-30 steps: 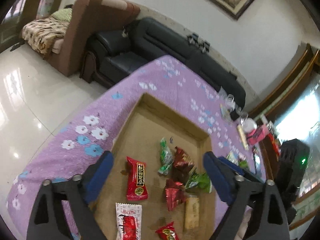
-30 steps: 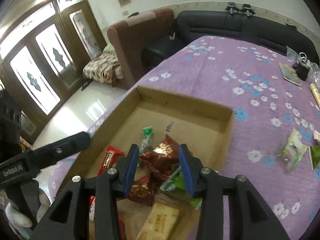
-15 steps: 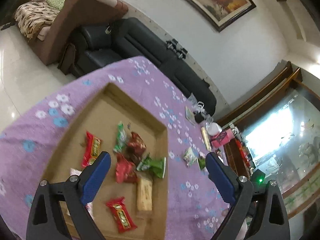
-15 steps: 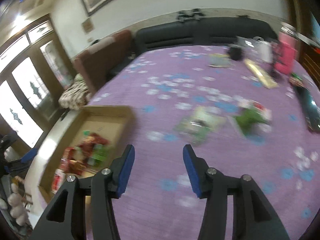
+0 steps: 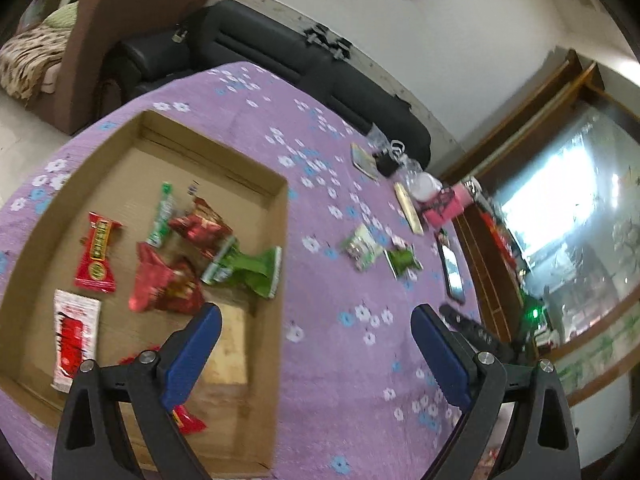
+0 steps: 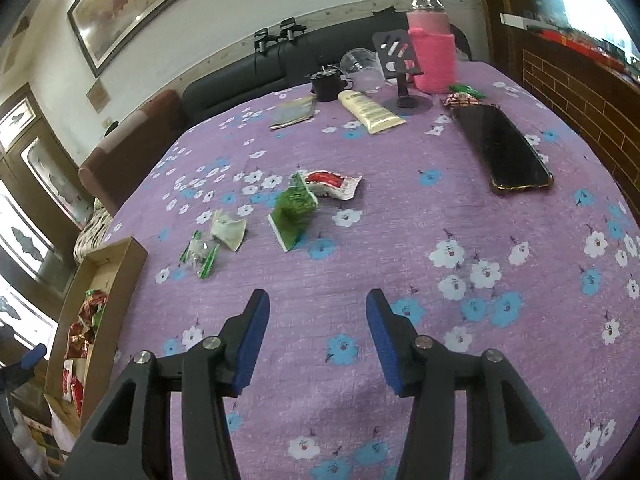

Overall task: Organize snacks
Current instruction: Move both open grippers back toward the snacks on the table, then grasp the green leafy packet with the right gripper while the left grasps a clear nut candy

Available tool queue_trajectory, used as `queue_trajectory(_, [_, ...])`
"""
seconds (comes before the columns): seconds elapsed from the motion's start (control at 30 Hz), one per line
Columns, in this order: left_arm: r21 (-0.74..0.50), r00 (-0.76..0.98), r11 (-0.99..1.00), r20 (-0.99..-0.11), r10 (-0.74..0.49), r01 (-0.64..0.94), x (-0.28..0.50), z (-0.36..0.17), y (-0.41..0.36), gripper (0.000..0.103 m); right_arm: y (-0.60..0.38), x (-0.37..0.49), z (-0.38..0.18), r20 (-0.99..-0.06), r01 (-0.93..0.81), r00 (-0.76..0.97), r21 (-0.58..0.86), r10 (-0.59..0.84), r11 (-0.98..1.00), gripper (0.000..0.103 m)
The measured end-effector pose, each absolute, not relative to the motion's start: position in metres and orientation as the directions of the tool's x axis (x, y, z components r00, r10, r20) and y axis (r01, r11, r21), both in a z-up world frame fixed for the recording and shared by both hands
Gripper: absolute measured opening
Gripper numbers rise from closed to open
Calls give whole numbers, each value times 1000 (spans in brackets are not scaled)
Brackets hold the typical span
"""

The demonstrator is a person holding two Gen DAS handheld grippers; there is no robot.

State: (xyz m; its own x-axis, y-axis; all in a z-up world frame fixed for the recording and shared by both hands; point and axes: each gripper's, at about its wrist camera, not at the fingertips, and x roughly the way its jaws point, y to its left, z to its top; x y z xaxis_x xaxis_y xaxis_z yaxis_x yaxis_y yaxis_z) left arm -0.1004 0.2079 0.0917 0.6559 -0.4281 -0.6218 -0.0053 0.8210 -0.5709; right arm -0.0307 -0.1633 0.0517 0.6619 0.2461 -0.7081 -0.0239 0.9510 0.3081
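**Now for the last loose snacks**

Right now we are between picks; our right tongs point(image 6: 318, 336) hang parted and empty above the purple flowered desk point(image 6: 460, 216), and our left tongs point(image 5: 316, 350) stand wide and empty too, one finger over the near corner of the cardboard box point(image 5: 280, 216); that box already holds a cluster of red and green packets. Three snacks lie loose on the cloth ahead of the right tongs: a pale clear-wrapped packet point(image 6: 218, 240), a green packet point(image 6: 294, 210) and a red-and-white packet point(image 6: 332, 184) just beyond it, touching or nearly so. We judge the fetching step is in hand; next we must reach forward, straddle one packet, most likely the green one, close on it, and carry it left to the box.
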Motion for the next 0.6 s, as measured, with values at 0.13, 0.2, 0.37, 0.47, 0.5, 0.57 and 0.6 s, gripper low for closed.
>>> queue_trajectory(0.13, [-550,638,835,-637,-432,15,-101,92,194,97,-159,-9,54,-704,-21,666,313,247,950,49])
queue_trajectory(0.2, [-546,631,838,-642,-436,23,-102,91,190,97,-157,10,54,-705,-1,663,334,251,942,49])
queue_trajectory(0.37, [-504,621,863,-663,-417,41,-104,93,182,97,-143,57,43,-733,52,636,354,242,934,55])
queue_trajectory(0.47, [-479,620,876,-671,-406,55,-108,95,181,97,-130,75,35,-755,70,624,311,201,948,55])
queue_trajectory(0.5, [-472,619,879,-673,-404,60,-108,95,180,97,-127,79,33,-759,78,623,302,190,950,55])
queue_trajectory(0.57, [-462,616,884,-678,-402,68,-108,96,178,97,-121,87,26,-768,88,617,283,171,955,55])
queue_trajectory(0.6, [-460,614,885,-680,-402,71,-106,96,176,97,-119,89,24,-772,90,614,275,165,957,55])
